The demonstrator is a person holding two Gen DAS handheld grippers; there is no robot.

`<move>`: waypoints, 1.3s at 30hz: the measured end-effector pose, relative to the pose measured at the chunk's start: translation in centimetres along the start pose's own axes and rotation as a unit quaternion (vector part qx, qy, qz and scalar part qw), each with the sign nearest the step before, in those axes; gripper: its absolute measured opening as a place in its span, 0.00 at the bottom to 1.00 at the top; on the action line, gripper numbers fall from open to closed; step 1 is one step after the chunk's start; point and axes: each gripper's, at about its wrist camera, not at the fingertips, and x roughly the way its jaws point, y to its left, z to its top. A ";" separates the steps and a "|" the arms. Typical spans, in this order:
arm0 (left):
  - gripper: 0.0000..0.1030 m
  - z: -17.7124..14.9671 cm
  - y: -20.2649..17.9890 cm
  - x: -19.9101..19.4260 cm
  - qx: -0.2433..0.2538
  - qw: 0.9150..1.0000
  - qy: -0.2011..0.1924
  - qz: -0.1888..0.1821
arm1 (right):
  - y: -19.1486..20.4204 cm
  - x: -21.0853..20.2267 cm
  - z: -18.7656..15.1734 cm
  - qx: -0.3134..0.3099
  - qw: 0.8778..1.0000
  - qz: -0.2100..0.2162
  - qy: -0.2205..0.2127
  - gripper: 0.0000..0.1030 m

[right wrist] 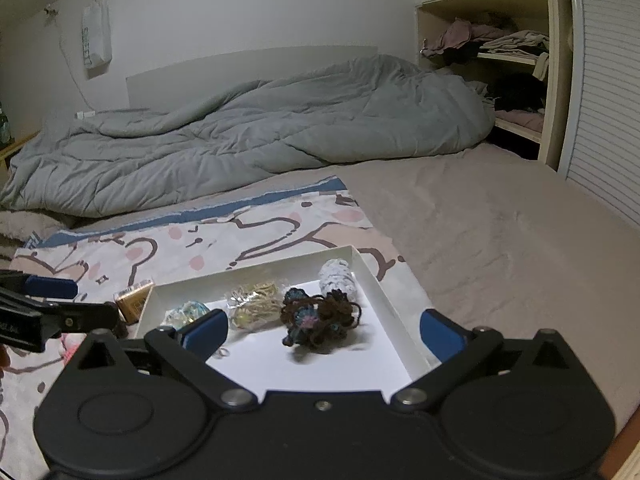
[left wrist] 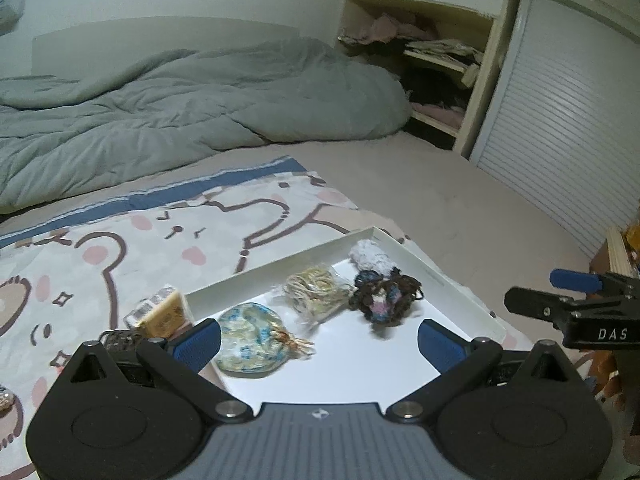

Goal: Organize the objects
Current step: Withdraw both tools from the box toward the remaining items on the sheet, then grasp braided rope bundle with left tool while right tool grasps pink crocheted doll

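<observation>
I see a white tray with a dark brown yarn bundle in it, flecked with blue and pink. Behind that lies a white knitted roll. A clear bag holds cream and yellowish bands. The round pouch is pale cream with blue and green blotches. Beside the tray stands a tan box with dark print. Under it all I see a cream sheet patterned with brown-outlined bears, pink spots and a blue border stripe. The duvet is grey-green, the bed cover dull beige. My grippers are black, with blue pads.
</observation>
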 end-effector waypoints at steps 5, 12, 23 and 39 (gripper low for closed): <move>1.00 -0.1 1.9 -1.5 -0.007 1.000 -0.008 0.019 | 0.9 0.2 0.0 0.005 1.000 0.005 0.003 1.00; 1.00 -0.5 5.3 -3.8 -0.023 0.998 -0.020 0.054 | 3.6 0.7 0.3 -0.009 1.000 0.018 0.001 1.00; 1.00 -1.8 11.6 -7.9 -0.053 0.991 -0.037 0.116 | 9.0 1.6 0.9 -0.022 0.998 0.057 -0.005 1.00; 1.00 -3.6 18.7 -12.8 -0.062 0.981 -0.047 0.180 | 18.9 3.5 2.0 -0.114 0.986 0.125 0.003 1.00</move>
